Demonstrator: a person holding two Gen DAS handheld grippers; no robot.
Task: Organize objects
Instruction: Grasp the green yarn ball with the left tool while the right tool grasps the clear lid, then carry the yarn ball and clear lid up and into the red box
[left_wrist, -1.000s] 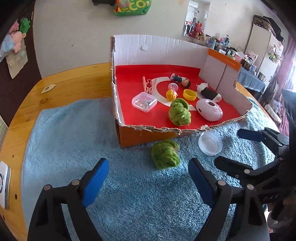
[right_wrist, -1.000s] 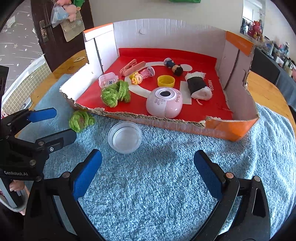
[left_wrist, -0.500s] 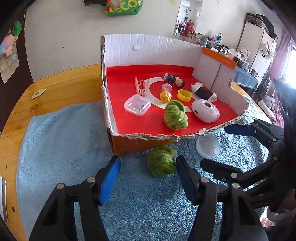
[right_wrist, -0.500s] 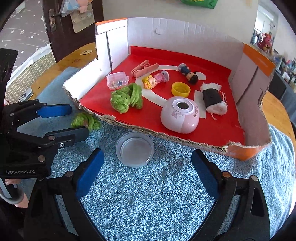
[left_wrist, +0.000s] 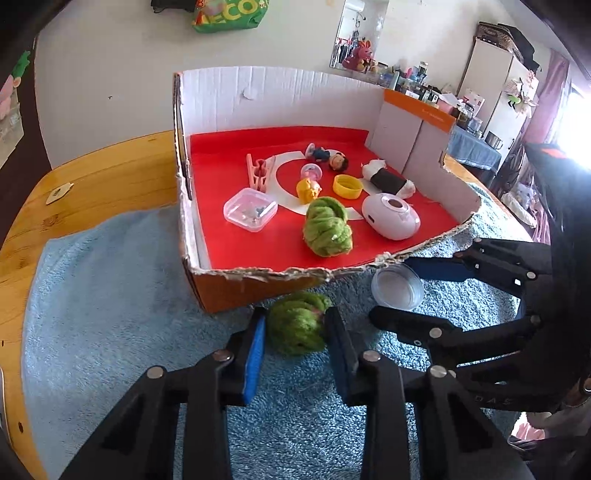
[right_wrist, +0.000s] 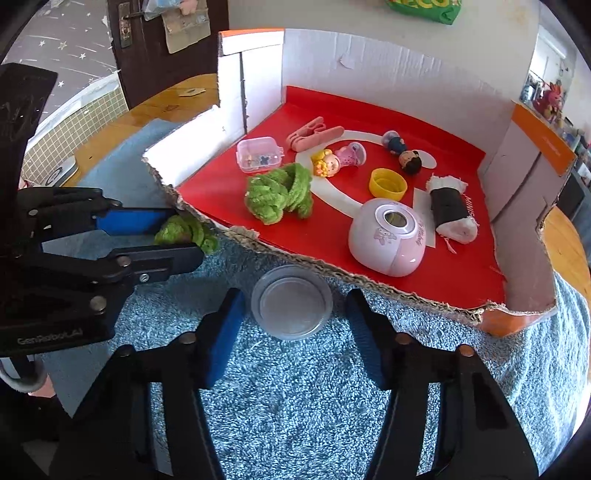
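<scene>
A green yarn ball (left_wrist: 297, 328) lies on the blue towel (left_wrist: 110, 295) just in front of the cardboard box (left_wrist: 258, 275). My left gripper (left_wrist: 295, 321) is closing, and its blue pads press the ball's two sides. The right wrist view shows the same grip from the side, with the left gripper (right_wrist: 183, 236) around the ball (right_wrist: 181, 230). A clear round dish (right_wrist: 291, 308) sits on the towel by the box's torn front edge (right_wrist: 369, 280). My right gripper (right_wrist: 294, 299) is closing around the dish, with a thin gap still at each pad.
On the box's red floor lie a second green yarn bundle (left_wrist: 327, 230), a pink round device (left_wrist: 391, 221), a yellow cap (left_wrist: 347, 186), a clear plastic case (left_wrist: 250, 209), a pink clothespin (left_wrist: 260, 173), small dolls and a black-and-white roll (right_wrist: 450, 208). The wooden table (left_wrist: 92, 177) extends left.
Both pairs of jaws have narrowed from wide open. The left pair came in onto the green ball. The right pair drew in around the clear dish. Both grippers edged towards the box.
</scene>
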